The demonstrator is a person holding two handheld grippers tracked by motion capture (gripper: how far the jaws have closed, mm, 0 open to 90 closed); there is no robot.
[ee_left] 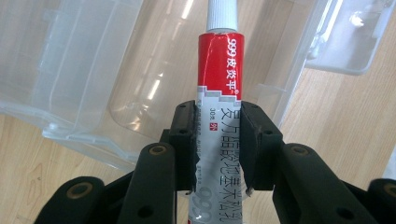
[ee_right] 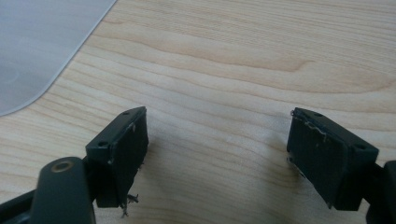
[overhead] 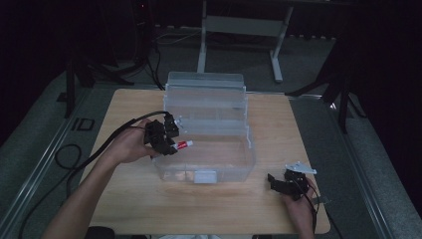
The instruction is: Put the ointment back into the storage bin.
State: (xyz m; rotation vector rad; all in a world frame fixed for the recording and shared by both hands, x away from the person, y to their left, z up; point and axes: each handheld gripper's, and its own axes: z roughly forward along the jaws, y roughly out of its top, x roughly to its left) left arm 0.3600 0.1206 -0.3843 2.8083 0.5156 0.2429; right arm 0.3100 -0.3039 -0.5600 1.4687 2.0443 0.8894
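Surface (ee_right: pixel 243 56): pale wood, visible grain, matt, smooth.
Box (overhead: pixel 234 149): clear plastic, glossy, smooth.
Tube (ee_left: pixel 219 84): glossy red and white printed skin, creased; ribbed white plastic cap.
Left hand-held gripper (ee_left: pixel 218 144): black matt plastic, brass-coloured rivets.

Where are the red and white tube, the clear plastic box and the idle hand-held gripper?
Tube (ee_left: pixel 219 65), left gripper view, on its red upper body.
Clear plastic box (overhead: pixel 249 144), high view, on its right wall.
Right hand-held gripper (overhead: pixel 279 183), high view, between its open fingertips.
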